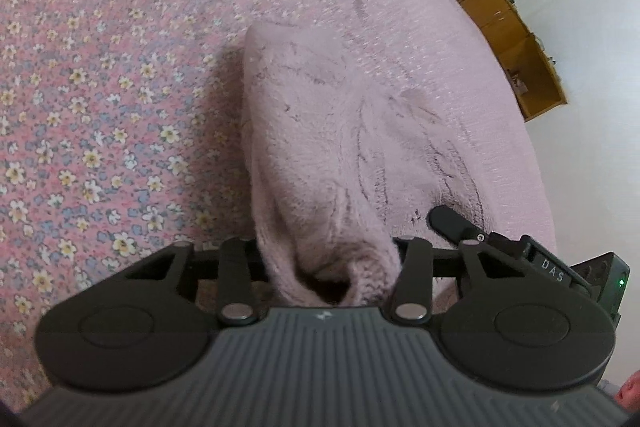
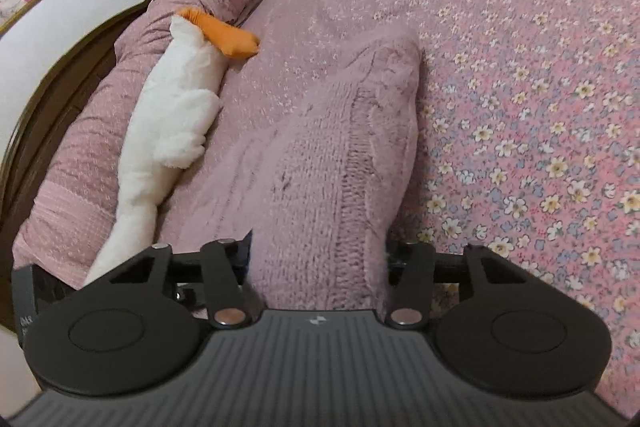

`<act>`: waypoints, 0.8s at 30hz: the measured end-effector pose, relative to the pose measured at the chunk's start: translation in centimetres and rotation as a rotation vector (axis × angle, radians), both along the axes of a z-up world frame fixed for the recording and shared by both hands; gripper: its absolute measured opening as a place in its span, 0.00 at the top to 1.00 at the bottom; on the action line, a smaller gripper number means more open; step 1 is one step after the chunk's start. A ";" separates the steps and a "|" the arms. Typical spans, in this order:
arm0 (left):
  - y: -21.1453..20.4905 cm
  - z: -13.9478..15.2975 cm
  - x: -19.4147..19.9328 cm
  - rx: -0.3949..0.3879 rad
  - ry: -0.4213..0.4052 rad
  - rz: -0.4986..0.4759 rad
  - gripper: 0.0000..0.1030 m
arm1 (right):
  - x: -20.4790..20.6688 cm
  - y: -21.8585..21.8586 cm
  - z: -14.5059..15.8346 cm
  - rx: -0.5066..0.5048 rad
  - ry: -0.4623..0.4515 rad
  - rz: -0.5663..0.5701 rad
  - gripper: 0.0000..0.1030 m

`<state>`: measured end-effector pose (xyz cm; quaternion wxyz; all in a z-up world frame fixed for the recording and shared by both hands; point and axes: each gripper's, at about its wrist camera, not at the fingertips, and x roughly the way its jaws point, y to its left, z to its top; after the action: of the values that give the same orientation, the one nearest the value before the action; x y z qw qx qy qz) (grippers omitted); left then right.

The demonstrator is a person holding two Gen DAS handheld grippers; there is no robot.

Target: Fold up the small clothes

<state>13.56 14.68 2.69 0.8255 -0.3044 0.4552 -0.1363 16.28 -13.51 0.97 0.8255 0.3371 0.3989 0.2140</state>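
Note:
A fuzzy pale pink knit garment (image 1: 320, 131) lies on the bed, its near end lifted and bunched. In the left wrist view that end runs down between the jaws of my left gripper (image 1: 330, 267), which is shut on it; the fingertips are buried in the knit. The right wrist view shows the same garment (image 2: 344, 155) with a cable rib, its near end pinched in my right gripper (image 2: 320, 267), fingertips also covered. Part of the right gripper's black finger (image 1: 452, 223) rests against the garment at the left view's lower right.
The bed has a pink floral sheet (image 1: 80, 107) and a plain pink blanket (image 1: 400, 7). A white plush toy with an orange beak (image 2: 168, 131) lies beside rolled pink bedding (image 2: 80, 167) and a dark headboard. Wooden shelves (image 1: 500, 7) stand past the bed's edge.

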 end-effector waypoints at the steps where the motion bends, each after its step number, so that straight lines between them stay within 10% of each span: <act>1: -0.1 0.3 -0.2 -0.008 -0.006 -0.001 0.58 | -0.2 -0.3 0.4 0.020 0.000 -0.003 0.48; 14: -6.8 1.8 -3.1 -0.111 -0.020 -0.143 0.58 | -6.8 -6.2 7.0 -0.066 -0.077 -0.034 0.49; 24: -11.2 0.2 -4.3 0.008 0.017 -0.232 0.58 | -11.5 -11.7 3.5 -0.089 -0.004 -0.101 0.48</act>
<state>9.29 3.51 2.93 0.8016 -0.2475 0.4949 -0.2265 4.73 -25.17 4.43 0.8501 0.3193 0.3890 0.1549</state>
